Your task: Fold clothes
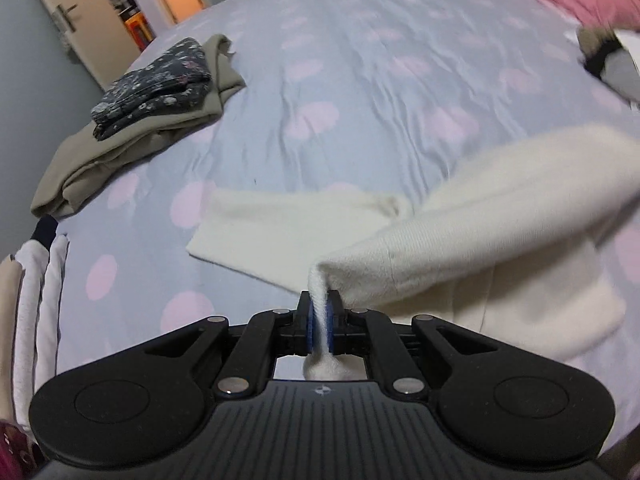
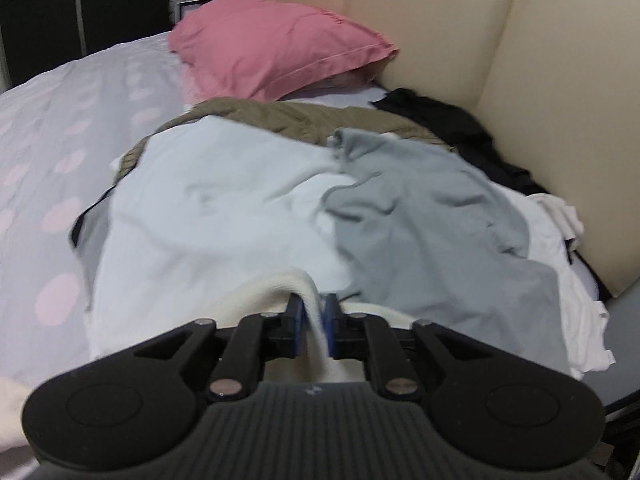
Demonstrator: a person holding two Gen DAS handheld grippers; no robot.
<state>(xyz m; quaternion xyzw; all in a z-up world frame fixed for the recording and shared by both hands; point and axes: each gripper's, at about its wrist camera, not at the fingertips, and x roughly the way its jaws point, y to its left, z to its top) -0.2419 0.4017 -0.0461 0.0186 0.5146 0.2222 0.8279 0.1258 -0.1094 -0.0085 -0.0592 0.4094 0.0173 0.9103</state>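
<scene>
- The cream sweater (image 1: 460, 216) hangs partly lifted over the bed (image 1: 360, 60), one part lying flat.
- The left gripper (image 1: 319, 320) has its jaws closed on one edge; the right gripper (image 2: 313, 322) pinches another edge, probably to stretch it for a fold.
- Folded clothes (image 1: 152, 92) wait aside; an unfolded pile (image 2: 320, 200) lies near the pillow (image 2: 276, 44).

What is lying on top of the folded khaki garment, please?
A folded dark floral garment lies on the khaki garment; whatever lies under the pair is hidden.
</scene>
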